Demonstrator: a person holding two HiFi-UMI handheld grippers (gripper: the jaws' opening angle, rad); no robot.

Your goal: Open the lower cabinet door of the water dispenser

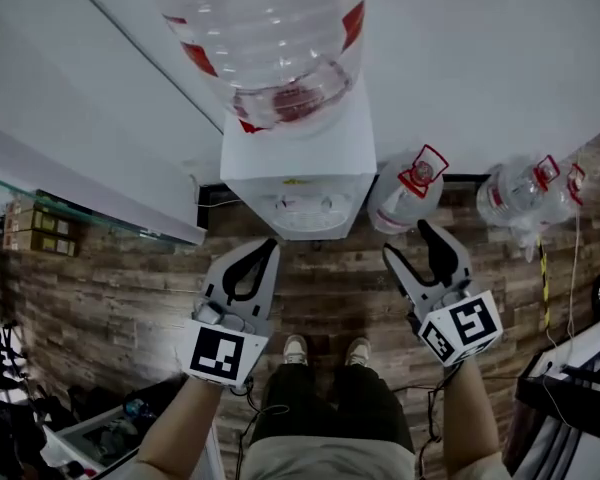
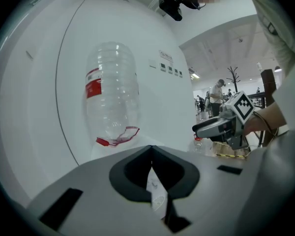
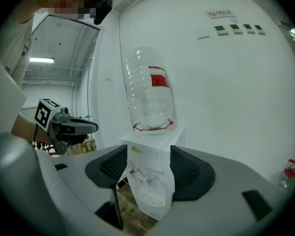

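Note:
The white water dispenser [image 1: 298, 183] stands against the wall with a clear, red-labelled bottle [image 1: 270, 38] upside down on top. Both grippers hover in front of it, apart from it. My left gripper [image 1: 268, 246] is shut and empty, its tips meeting; in the left gripper view [image 2: 151, 151] only a sliver of the dispenser [image 2: 156, 193] shows below the tips. My right gripper [image 1: 410, 240] is open and empty. Between its jaws [image 3: 148, 156] I see the dispenser's front [image 3: 150, 181] with two taps and a drip tray. The lower cabinet door is hidden.
Spare water bottles [image 1: 408, 193] [image 1: 525, 193] lie on the wooden floor right of the dispenser. Stacked cartons [image 1: 40, 228] sit under a glass shelf at the left. Cables [image 1: 545, 278] run along the right. The person's shoes [image 1: 325, 350] stand just behind the grippers.

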